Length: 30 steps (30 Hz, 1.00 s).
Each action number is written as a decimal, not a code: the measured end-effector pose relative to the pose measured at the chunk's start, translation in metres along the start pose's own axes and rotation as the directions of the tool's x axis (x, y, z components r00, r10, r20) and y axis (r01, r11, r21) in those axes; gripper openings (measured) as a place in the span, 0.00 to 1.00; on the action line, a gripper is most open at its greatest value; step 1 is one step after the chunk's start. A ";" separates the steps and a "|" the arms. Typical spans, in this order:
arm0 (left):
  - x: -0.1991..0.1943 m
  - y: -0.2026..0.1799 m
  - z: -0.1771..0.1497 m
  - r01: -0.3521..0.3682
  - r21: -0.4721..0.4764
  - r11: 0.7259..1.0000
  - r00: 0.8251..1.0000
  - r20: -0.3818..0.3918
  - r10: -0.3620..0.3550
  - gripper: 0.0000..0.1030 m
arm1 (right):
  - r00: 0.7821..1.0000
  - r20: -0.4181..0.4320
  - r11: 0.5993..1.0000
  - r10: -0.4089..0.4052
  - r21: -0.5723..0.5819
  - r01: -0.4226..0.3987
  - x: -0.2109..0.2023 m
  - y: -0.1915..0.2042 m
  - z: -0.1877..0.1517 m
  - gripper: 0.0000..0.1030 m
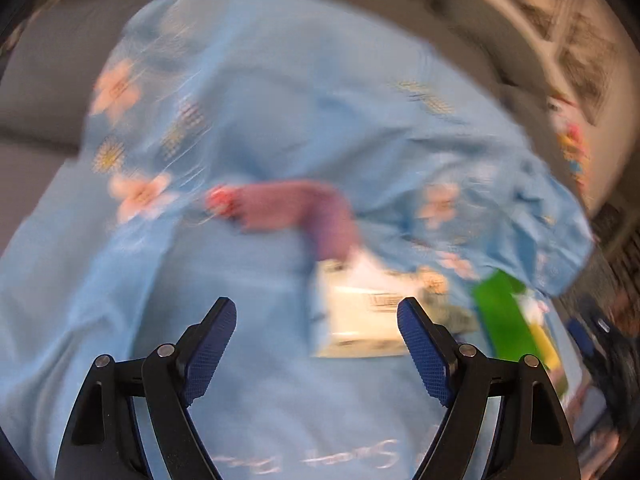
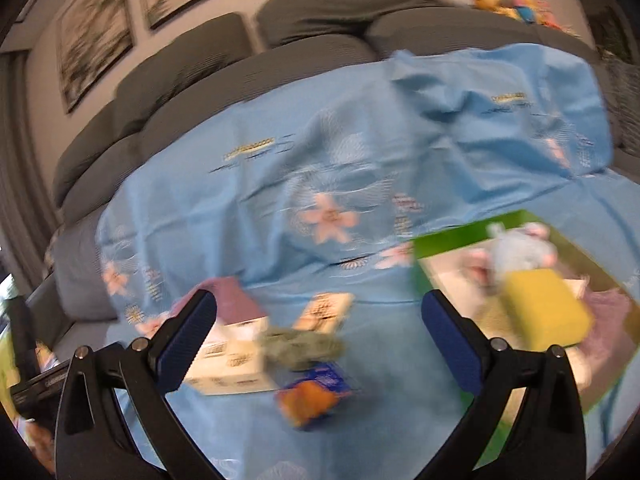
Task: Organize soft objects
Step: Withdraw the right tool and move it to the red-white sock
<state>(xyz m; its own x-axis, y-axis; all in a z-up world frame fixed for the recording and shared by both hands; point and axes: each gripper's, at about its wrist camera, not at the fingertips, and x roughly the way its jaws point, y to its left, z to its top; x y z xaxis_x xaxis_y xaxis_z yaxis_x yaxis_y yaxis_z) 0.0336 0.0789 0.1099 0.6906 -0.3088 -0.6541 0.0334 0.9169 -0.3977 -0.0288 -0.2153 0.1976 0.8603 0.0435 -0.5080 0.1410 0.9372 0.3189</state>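
- Left tool (image 1: 316,320) hangs released over the blue sheet (image 1: 248,128), nothing between its fingers.
- Right tool (image 2: 319,312) is released too.
- Yellow sponge (image 2: 546,312) and grey plush (image 2: 516,250) lie in the green box (image 2: 448,240).

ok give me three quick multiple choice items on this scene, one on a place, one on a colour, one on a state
1. Where does the yellow sponge lie?
A. in the green box
B. on the sofa back
C. between the jaws

2. What colour is the sheet under the things?
A. red
B. light blue
C. black

3. How does the right gripper stand?
A. shut on a sponge
B. open, holding nothing
C. shut on the sheet

Answers: 1 A, the sponge sits inside the box's green walls. 2 B, light blue cloth with pink flowers. 3 B, its fingers stand wide apart with nothing between them.
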 end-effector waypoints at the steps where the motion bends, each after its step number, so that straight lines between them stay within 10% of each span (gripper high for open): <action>1: 0.000 0.012 0.005 0.000 -0.025 1.000 1.000 -0.026 0.000 0.81 | 0.999 -0.022 0.999 0.038 -0.011 -0.038 0.005 0.013 -0.003 0.99; 6: -0.024 0.047 0.014 0.043 -0.083 0.996 0.998 0.056 -0.038 0.81 | 0.957 -0.178 0.973 0.229 0.010 -0.231 0.038 0.070 -0.012 0.99; 11: -0.031 0.081 0.017 -0.077 -0.171 0.982 0.996 0.024 0.082 0.81 | 0.924 -0.295 0.965 0.243 -0.024 -0.262 0.072 0.143 -0.013 0.99; 14: -0.039 0.101 0.011 -0.176 -0.223 0.959 0.983 0.015 0.184 0.81 | 0.863 -0.403 0.950 0.303 0.063 -0.305 0.103 0.176 -0.011 0.98; 26: -0.039 0.140 0.019 -0.263 -0.251 0.932 0.965 -0.050 0.259 0.81 | 0.841 -0.540 0.966 -0.014 -0.223 -0.128 0.259 0.299 -0.023 0.73; 30: -0.036 0.148 0.022 -0.225 -0.286 0.931 0.974 -0.065 0.216 0.81 | 0.783 -0.620 0.939 -0.050 -0.296 -0.174 0.315 0.327 -0.039 0.68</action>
<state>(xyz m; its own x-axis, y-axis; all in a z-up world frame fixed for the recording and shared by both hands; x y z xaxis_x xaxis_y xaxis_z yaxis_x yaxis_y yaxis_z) 0.0295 0.2311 0.0891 0.6329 -0.1196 -0.7650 -0.3315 0.8511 -0.4072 0.2696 0.1185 0.1110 0.3631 0.2017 -0.9097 -0.1628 0.9750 0.1512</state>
